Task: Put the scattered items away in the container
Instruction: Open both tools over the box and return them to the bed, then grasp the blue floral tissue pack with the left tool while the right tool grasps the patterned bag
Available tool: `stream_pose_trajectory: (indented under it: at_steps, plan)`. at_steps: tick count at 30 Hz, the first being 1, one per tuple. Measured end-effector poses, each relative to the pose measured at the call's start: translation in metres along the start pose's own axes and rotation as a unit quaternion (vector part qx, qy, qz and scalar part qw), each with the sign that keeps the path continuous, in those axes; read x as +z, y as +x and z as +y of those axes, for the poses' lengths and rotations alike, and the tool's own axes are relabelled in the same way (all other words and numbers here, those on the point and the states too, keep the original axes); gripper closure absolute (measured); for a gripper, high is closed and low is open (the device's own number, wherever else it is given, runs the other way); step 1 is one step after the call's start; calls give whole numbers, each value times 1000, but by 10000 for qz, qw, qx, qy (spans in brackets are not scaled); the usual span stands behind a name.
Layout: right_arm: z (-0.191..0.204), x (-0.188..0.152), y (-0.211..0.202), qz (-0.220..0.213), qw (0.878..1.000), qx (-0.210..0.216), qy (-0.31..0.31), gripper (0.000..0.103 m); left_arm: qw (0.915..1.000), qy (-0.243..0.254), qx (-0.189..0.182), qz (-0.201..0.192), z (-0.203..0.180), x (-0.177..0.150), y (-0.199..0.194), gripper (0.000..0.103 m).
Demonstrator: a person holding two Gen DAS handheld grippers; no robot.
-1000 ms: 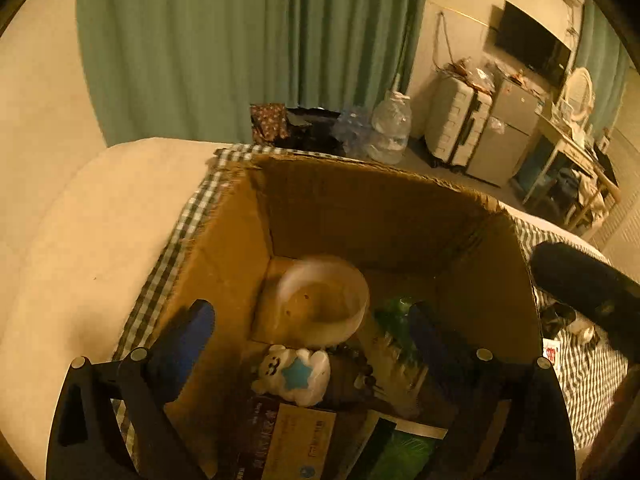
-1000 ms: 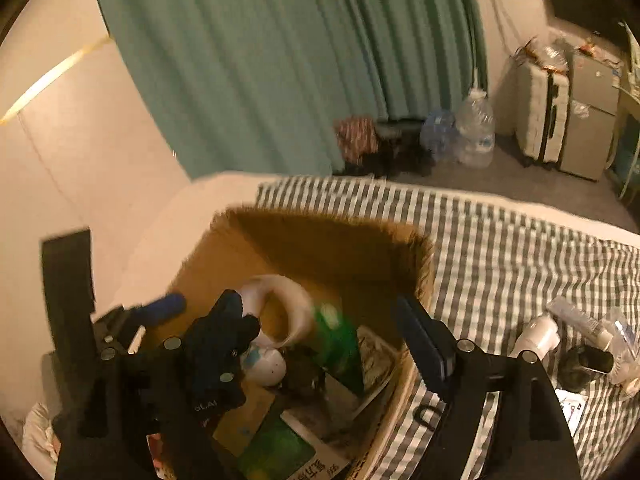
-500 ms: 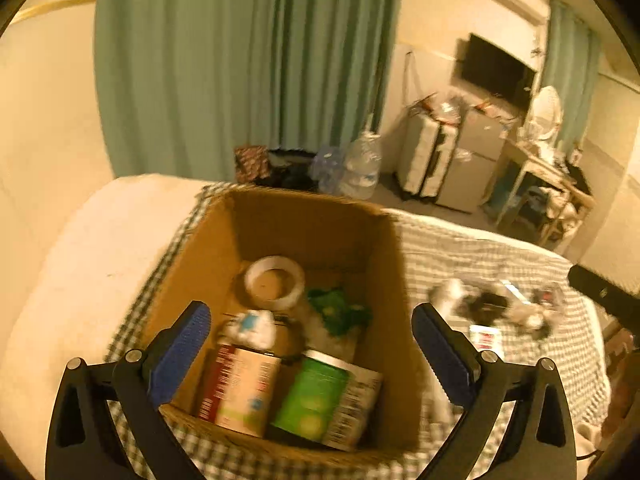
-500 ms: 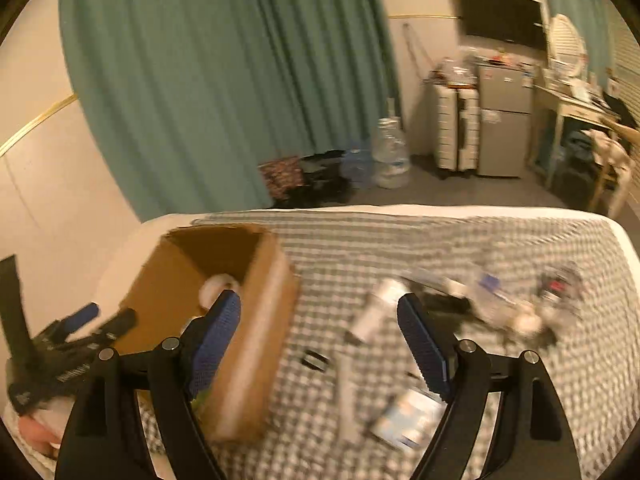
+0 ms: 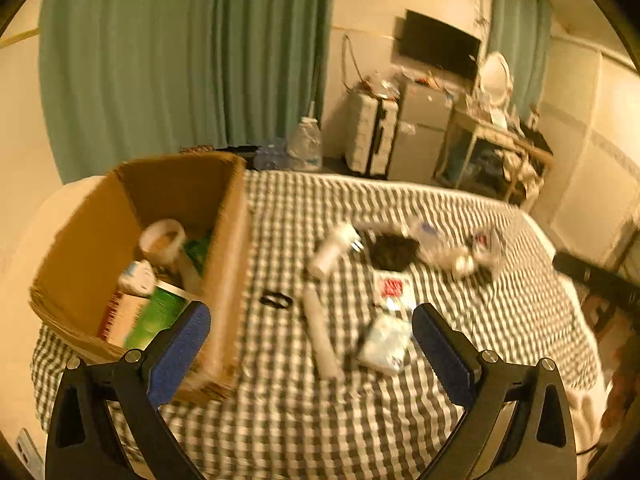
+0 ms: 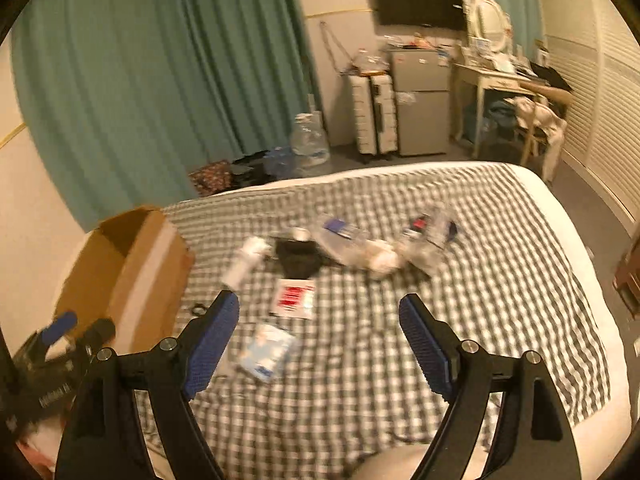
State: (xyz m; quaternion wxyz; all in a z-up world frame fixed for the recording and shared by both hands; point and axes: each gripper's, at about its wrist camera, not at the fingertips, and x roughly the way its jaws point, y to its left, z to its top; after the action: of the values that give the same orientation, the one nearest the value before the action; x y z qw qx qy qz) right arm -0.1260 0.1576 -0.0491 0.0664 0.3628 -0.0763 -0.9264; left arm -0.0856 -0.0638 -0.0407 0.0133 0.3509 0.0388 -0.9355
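A cardboard box (image 5: pixel 226 240) stands at the left of the checked bed cover, also in the right wrist view (image 6: pixel 140 264). It holds a tape roll (image 5: pixel 162 238), a green can (image 5: pixel 154 318) and other items. Scattered items lie to its right: a white bottle (image 5: pixel 330 250), a white tube (image 5: pixel 320 334), a black hair tie (image 5: pixel 276 301), a black pouch (image 5: pixel 392 252), a red-and-white card (image 5: pixel 390 290) and a white packet (image 5: pixel 384 344). My left gripper (image 5: pixel 310 348) is open and empty above the tube and packet. My right gripper (image 6: pixel 318 340) is open and empty above the packet (image 6: pixel 266 352) and card (image 6: pixel 294 298).
More small clear and white items (image 6: pixel 420 240) lie further right on the checked cover (image 6: pixel 500 280). Beyond the bed are green curtains (image 6: pixel 160 80), a suitcase (image 6: pixel 374 114), a small fridge (image 6: pixel 420 100), a water jug (image 6: pixel 310 144) and a desk (image 6: pixel 500 80).
Both grippers have pulled back up out of the box and swung right, so the view went from the box's inside to the scattered items on the bed. Both stay open and empty.
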Motion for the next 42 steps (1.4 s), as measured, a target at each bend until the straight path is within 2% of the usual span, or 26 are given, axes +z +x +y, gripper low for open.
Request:
stream_pose_trajectory:
  at_steps: [9,16,20,21,23,24,29,35,36,37,38,39,40,41,42]
  plan:
    - [-65,1,24,136,9975,-216,662,21,9966,512,-362,530,-45,-28,62,0]
    - [-91,6,66,363,9948,-354,888,21,9866,990,-504,1198,-77,-54,135,0]
    - [-96,7,93,508,9936,-440,912,21,9802,986,-766,1538,-82,-65,168,0]
    - [-98,8,99,525,9934,-471,909,21,9792,946,-822,1594,-81,-65,172,6]
    - [-101,12,113,525,9931,-524,911,21,9776,843,-967,1666,-80,-66,181,31]
    - [-103,14,120,541,9929,-533,912,21,9779,821,-950,1674,-79,-65,184,48]
    - [-119,20,158,673,9883,-452,1291,21,9832,645,-910,1443,-81,-56,195,50]
    - [-130,40,196,760,9864,-470,1378,21,9860,419,-927,1321,-80,-46,203,50]
    - [-132,43,201,751,9858,-473,1428,23,9859,391,-944,1323,-79,-45,205,50]
    - [-136,47,206,752,9846,-428,1521,29,9859,356,-964,1321,-78,-44,206,50]
    - [-138,48,210,779,9836,-421,1571,42,9858,323,-987,1323,-76,-44,205,50]
    - [-141,49,215,861,9827,-414,1589,49,9855,304,-1005,1334,-75,-44,206,50]
    - [-143,48,219,920,9821,-422,1587,65,9861,287,-957,1325,-75,-43,205,50]
    - [-144,45,222,1006,9810,-450,1596,73,9876,266,-845,1299,-72,-41,204,50]
    - [-145,41,224,1105,9798,-438,1610,74,9889,247,-700,1286,-70,-41,202,50]
